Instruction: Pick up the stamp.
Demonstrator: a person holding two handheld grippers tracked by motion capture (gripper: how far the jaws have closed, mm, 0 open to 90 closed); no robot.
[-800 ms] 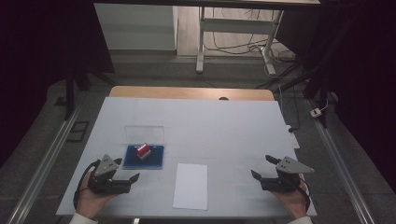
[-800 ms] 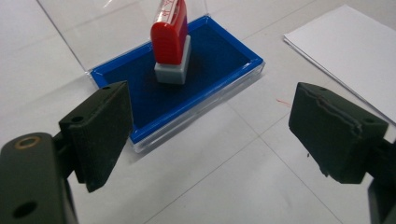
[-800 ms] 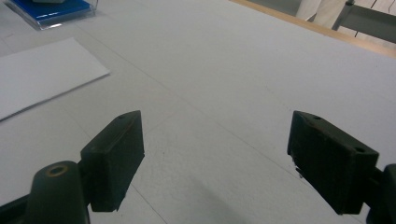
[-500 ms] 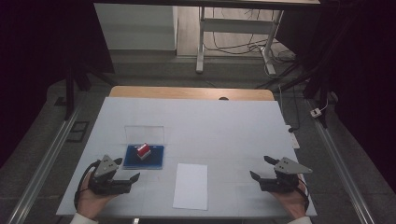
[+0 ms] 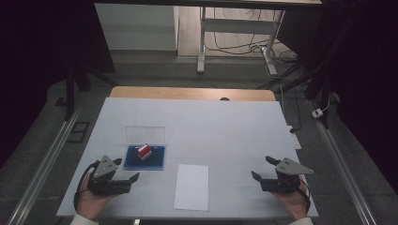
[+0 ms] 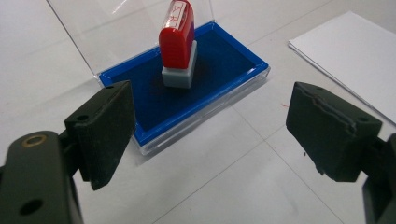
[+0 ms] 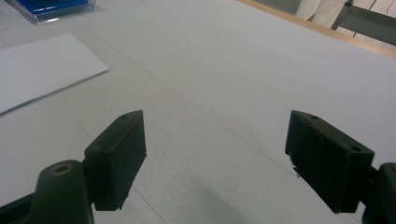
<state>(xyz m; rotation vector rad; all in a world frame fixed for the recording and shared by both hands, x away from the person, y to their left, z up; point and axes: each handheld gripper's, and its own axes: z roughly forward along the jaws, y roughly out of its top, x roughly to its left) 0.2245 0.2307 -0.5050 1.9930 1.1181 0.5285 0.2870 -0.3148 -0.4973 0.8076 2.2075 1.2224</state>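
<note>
Change since the earlier frames: we see very little; both hands sit at the near edge of the table as before; the right gripper [image 5: 262, 169] has edged slightly inward and nearer to us; the stamp, ink pad and sheet lie where they lay.
Left gripper: we see the left gripper [image 5: 126, 171] low at the near left, its jaws spread as wide as they go, nothing between them; in the left gripper view [image 6: 210, 126] bare table lies between the two pads, and the ink pad sits just beyond them.
Right gripper: jaws wide apart over bare table in the right gripper view [image 7: 215, 154]; it holds nothing; well apart from the sheet.
Stamp: we count one red stamp [image 6: 178, 43]; it stands upright on its grey base inside the ink pad, touched by no jaw.
Ink pad: one blue ink pad [image 6: 224, 74] in a clear case, its clear lid [image 5: 145, 134] raised at the far side; just ahead of the left gripper.
Paper: one white sheet [image 5: 192, 186] flat on the table [image 5: 225, 126], between the two grippers, near the ink pad but apart from it.
Grippers counted: two, one in each hand.
</note>
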